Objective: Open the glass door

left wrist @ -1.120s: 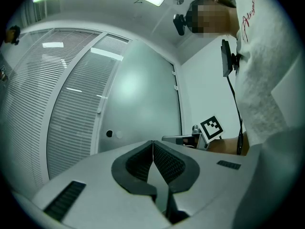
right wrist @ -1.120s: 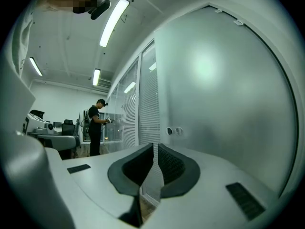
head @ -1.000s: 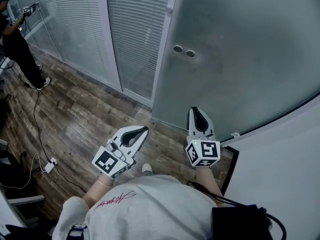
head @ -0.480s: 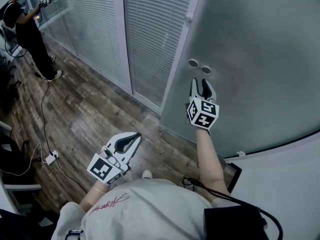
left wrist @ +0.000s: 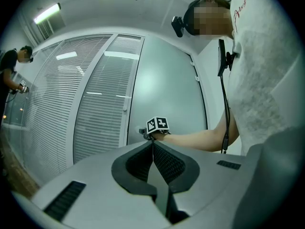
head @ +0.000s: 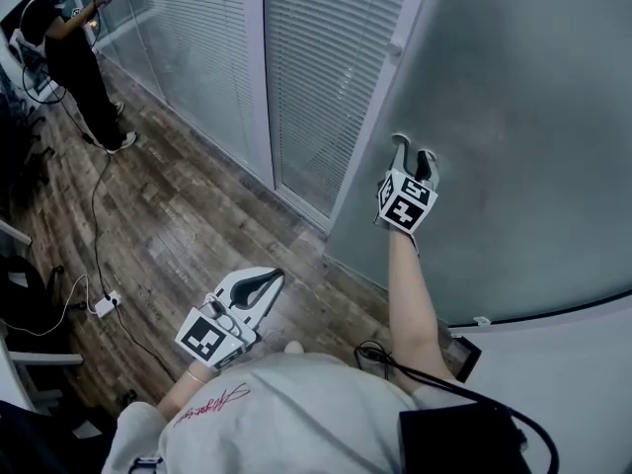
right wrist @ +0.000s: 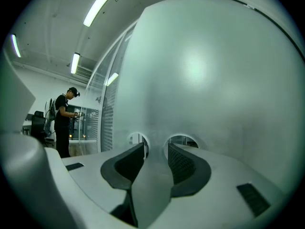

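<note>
The frosted glass door (head: 523,107) fills the upper right of the head view, with two round holes (right wrist: 183,140) side by side in it. My right gripper (head: 414,147) is stretched out level to the door. Its jaws are opening, and its fingertips (right wrist: 141,148) stand right at the two holes. Only the strip of glass between the holes lines up with the gap, and nothing is pressed. The left gripper view shows the right gripper (left wrist: 144,130) against the door too. My left gripper (head: 274,276) hangs low over the floor, shut on nothing (left wrist: 153,142).
Glass panels with blinds (head: 296,57) run left of the door behind a white frame post (head: 380,97). Another person (head: 69,57) holding grippers stands at the far left. A cable and power strip (head: 104,306) lie on the wooden floor. A white wall (head: 573,363) bounds the right.
My right arm has reached forward from beside my body to the door's holes, and its jaws have gone from shut to open. The left gripper has shifted only slightly.
</note>
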